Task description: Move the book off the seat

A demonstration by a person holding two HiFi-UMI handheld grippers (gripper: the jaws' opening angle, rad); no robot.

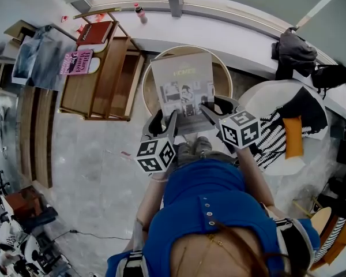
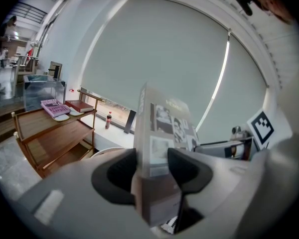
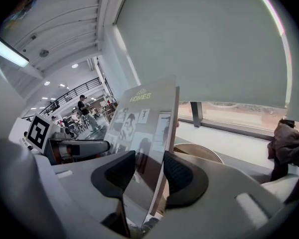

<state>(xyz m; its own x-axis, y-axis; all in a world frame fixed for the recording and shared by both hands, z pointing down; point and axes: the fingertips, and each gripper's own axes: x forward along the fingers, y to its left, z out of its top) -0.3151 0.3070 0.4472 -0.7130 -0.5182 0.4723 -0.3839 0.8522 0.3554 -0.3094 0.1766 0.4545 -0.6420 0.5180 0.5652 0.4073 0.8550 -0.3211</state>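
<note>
A grey book (image 1: pixel 181 85) with small photos on its cover is held up over the round wooden seat (image 1: pixel 224 77). My left gripper (image 1: pixel 172 119) is shut on the book's lower left edge and my right gripper (image 1: pixel 206 111) on its lower right edge. In the left gripper view the book (image 2: pixel 162 128) rises tilted between the dark pads (image 2: pixel 120 173), spine towards the camera. In the right gripper view its cover (image 3: pixel 139 118) stands between the pads (image 3: pixel 182 176), and the seat (image 3: pixel 197 152) shows beyond. Whether the book touches the seat is hidden.
A wooden shelf unit (image 1: pixel 106 79) stands to the left with a pink book (image 1: pixel 78 62) and a red book (image 1: pixel 95 32) on top. A bottle (image 1: pixel 140 13) stands on the window ledge. On the right are a white chair with a striped cushion (image 1: pixel 288 128) and a black bag (image 1: pixel 294 51).
</note>
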